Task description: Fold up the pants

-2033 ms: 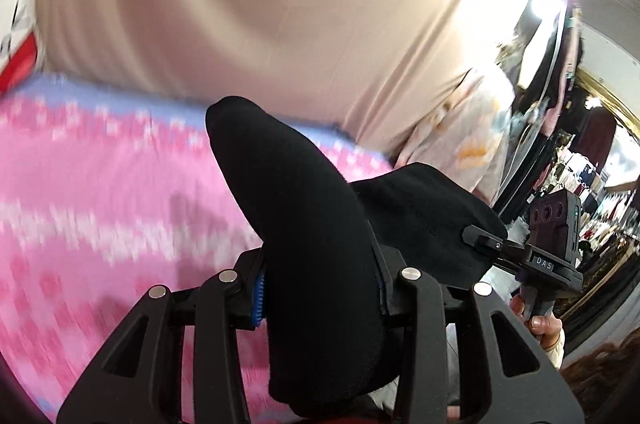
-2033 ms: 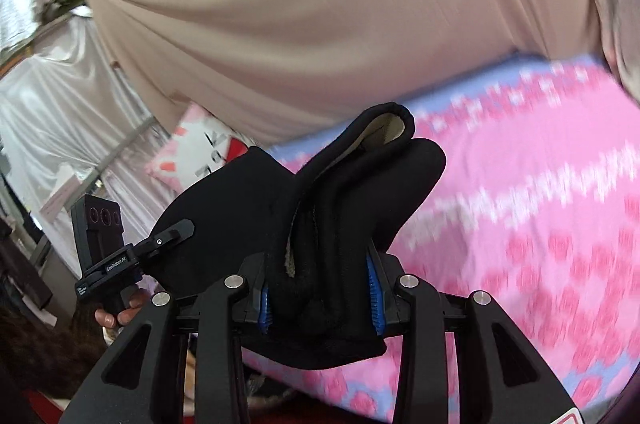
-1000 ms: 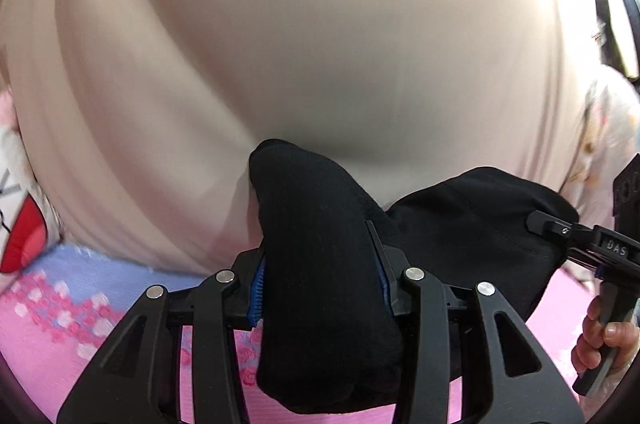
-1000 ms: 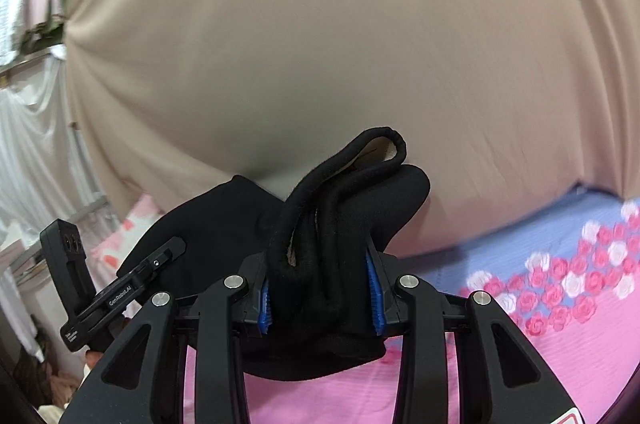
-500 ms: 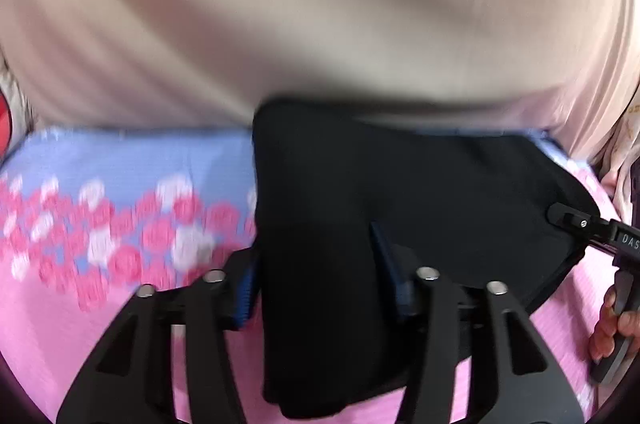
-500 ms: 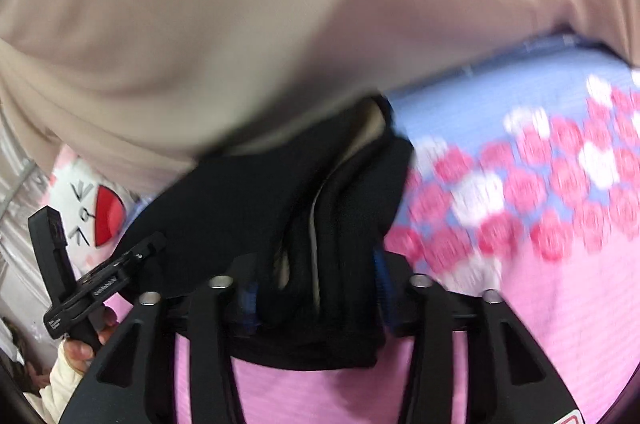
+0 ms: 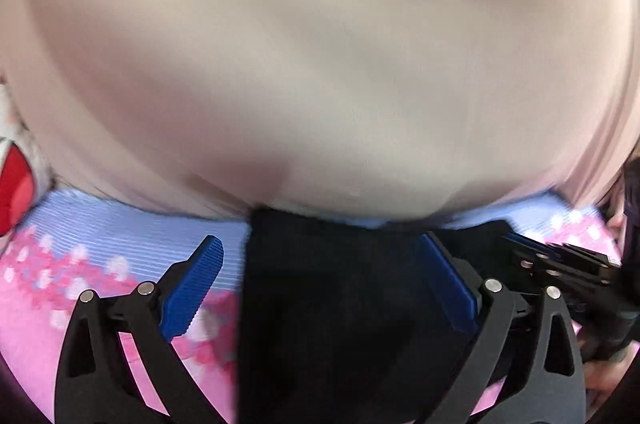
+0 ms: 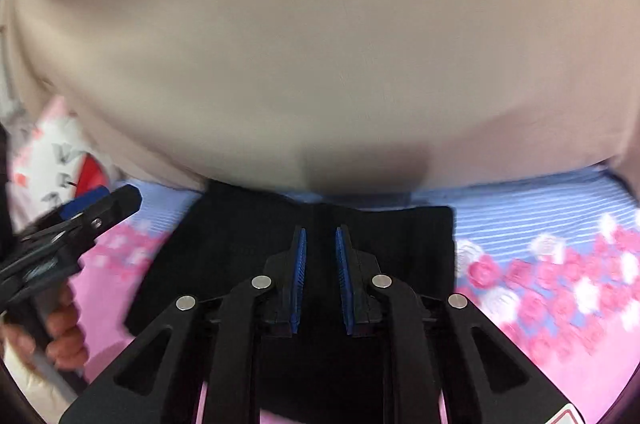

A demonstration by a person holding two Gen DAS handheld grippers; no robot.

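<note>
The black pants lie flat on the pink and blue floral bed cover, their far edge against the beige curtain. My left gripper is open, its blue pads wide apart on either side of the cloth. In the right wrist view the pants lie under my right gripper, whose blue pads stand a narrow gap apart with nothing between them. The left gripper shows at the left in the right wrist view, and the right gripper at the right in the left wrist view.
A beige curtain hangs right behind the pants and fills the upper view. A white and red cushion lies at the left. The floral cover stretches to the right.
Both grippers carried the pants forward and down onto the cover by the curtain, then let go: the left jaws opened wide and the right jaws released the bunched cloth.
</note>
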